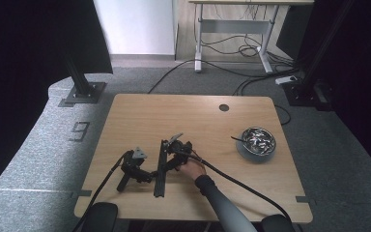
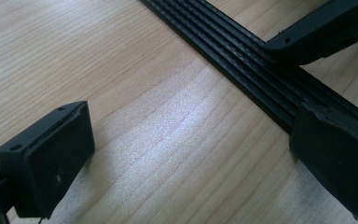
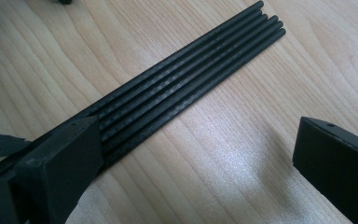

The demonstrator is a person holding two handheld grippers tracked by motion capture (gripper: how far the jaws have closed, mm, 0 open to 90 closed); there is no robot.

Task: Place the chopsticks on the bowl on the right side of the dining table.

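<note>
A flat black ribbed strip (image 1: 161, 168) lies on the wooden table (image 1: 140, 111), running from near the front edge up toward the middle, a little left of centre. In the right gripper view the strip (image 3: 186, 84) shows as several parallel ridges ending in a clean, slightly stepped end, with bare wood all round that end.

Both grippers sit right at it. The right gripper (image 1: 174, 157) is on the strip's right side, with the person's hand (image 1: 193, 169) behind it; its jaws are spread wide, the one at the left of its own view resting over the strip's edge and the other standing well off on bare wood. The left gripper (image 1: 134, 169) lies on the strip's left side, nobody's hand on it. In the left gripper view its jaws also stand wide apart, gripping nothing: the right-hand one sits on or just over the strip (image 2: 242, 60), the left-hand one clear of it on bare table. A black jaw of the other gripper reaches in over the strip from the upper right of that view.

Further out, a metal bowl (image 1: 258, 141) of small parts stands near the right edge, well apart from the strip. A round dark hole (image 1: 223, 107) sits near the far edge. The far half of the tabletop lies open, as does the stretch between strip and bowl, crossed only by the right gripper's cable (image 1: 241, 183), which trails to the front right corner.
</note>
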